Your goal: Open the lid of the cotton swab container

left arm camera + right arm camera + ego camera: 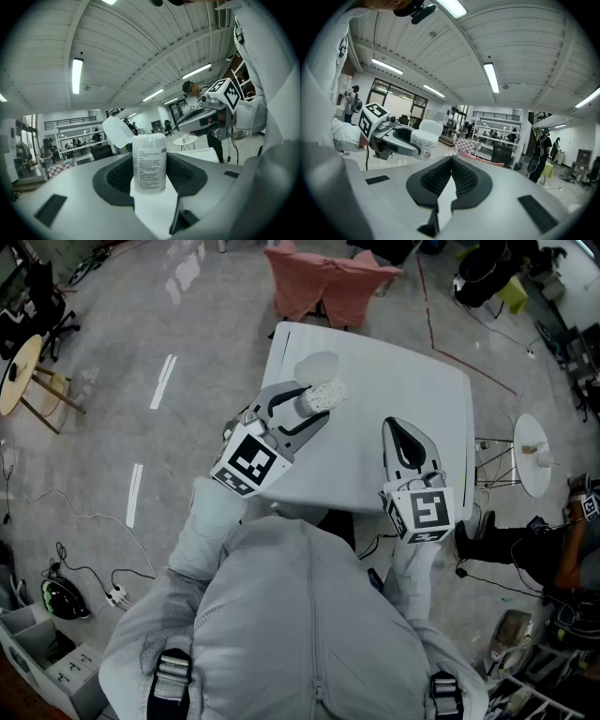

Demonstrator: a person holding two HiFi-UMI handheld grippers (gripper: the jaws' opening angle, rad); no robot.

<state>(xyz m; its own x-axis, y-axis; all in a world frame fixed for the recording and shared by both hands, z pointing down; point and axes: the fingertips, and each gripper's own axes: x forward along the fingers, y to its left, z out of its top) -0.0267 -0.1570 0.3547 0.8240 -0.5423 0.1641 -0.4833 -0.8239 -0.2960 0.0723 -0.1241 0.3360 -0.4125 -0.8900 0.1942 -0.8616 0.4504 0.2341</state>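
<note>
White worktop (pixel 375 418) below: left tongs (pixel 307 409) grip cotton swab container (pixel 149 161), lid (pixel 118 132) open, swabs (pixel 150 137) inside; label (pixel 150 172) unseen in head view; right tongs (pixel 451 164) closed

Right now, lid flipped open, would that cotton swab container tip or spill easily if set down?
Probably light: the cotton swab container looks like thin plastic packed with swabs. Tall and narrow, it would likely tip easily. With its lid open, swabs might spill if tilted.

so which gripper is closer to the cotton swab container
Left. The left gripper holds the cotton swab container in its jaws; the right gripper is apart, off to its right.
</note>
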